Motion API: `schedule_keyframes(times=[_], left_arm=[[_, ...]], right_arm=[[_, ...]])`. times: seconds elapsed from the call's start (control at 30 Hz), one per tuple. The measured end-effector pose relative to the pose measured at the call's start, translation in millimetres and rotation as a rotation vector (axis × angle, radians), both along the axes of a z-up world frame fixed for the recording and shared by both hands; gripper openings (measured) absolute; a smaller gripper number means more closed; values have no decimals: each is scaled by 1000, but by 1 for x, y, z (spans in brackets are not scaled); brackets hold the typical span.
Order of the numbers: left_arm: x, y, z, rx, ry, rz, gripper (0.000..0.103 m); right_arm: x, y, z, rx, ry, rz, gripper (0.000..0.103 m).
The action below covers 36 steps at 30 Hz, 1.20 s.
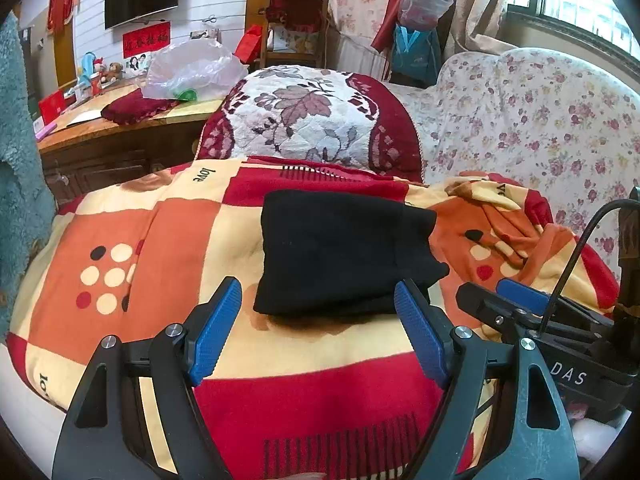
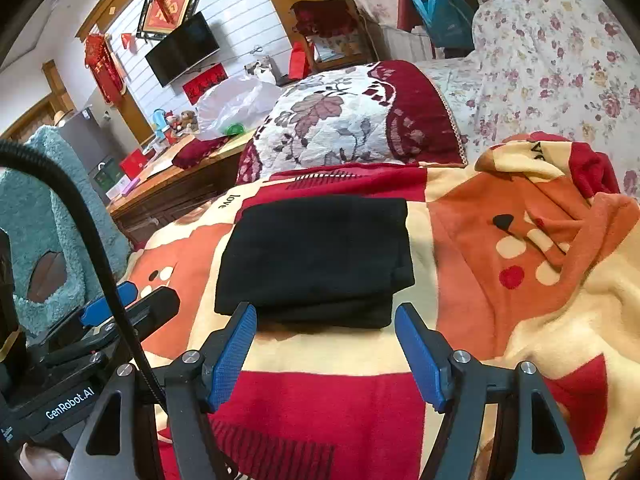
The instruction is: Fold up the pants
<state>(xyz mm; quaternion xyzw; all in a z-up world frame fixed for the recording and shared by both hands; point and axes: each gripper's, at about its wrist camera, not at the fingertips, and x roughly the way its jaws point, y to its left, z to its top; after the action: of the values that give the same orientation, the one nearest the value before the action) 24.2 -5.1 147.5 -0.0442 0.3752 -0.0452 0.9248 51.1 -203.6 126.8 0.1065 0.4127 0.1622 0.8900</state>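
Note:
The black pants (image 1: 340, 252) lie folded into a compact rectangle on the red, orange and cream blanket (image 1: 160, 240). My left gripper (image 1: 318, 300) is open and empty, its blue pads just short of the bundle's near edge. In the right wrist view the same pants (image 2: 316, 256) lie flat on the blanket (image 2: 500, 320), and my right gripper (image 2: 326, 324) is open and empty, its tips at the bundle's near edge. The right gripper's body shows at the right of the left wrist view (image 1: 520, 304); the left gripper's body shows at the left of the right wrist view (image 2: 120, 312).
A red and white floral cushion (image 1: 312, 116) stands behind the blanket. A floral-covered sofa (image 1: 540, 120) is at the right. A wooden table (image 1: 120, 128) with a plastic bag (image 1: 192, 68) is at the back left. A teal fluffy fabric (image 2: 36, 216) hangs at the left.

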Motion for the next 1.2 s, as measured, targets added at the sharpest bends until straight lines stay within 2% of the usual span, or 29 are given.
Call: schedule_keyframes(times=[1.2], left_arm=[[4,5,-6,-3,21,17,80]], right_arm=[[4,6,-8,-10,38,16,70]])
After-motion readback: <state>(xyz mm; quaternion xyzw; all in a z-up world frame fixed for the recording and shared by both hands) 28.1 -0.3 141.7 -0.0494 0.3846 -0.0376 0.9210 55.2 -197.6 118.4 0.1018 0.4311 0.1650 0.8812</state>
